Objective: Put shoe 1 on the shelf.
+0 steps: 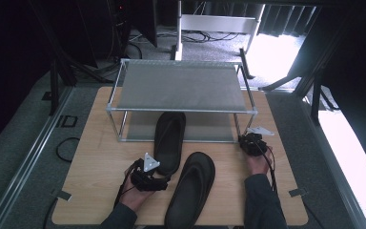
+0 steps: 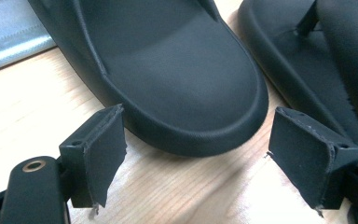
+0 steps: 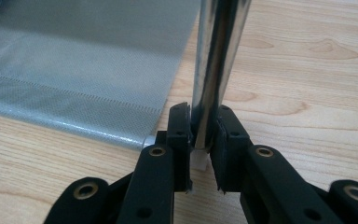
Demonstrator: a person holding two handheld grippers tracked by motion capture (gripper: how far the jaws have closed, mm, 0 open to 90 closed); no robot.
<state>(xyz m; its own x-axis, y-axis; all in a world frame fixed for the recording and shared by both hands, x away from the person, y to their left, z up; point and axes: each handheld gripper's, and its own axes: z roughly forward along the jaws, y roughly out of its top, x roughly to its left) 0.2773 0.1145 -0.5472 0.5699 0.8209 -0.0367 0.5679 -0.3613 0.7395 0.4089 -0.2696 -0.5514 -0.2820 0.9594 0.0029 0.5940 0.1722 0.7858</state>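
Black foam, the 2 slippers are still lying outside the rack: my left hand-held gripper is standing wide open around the heel of the left slipper, half under the lower shelf, the right slipper is waiting on the surface, and my right hand-held gripper is clamping the rack leg.

High overview; two close claw-mounted views
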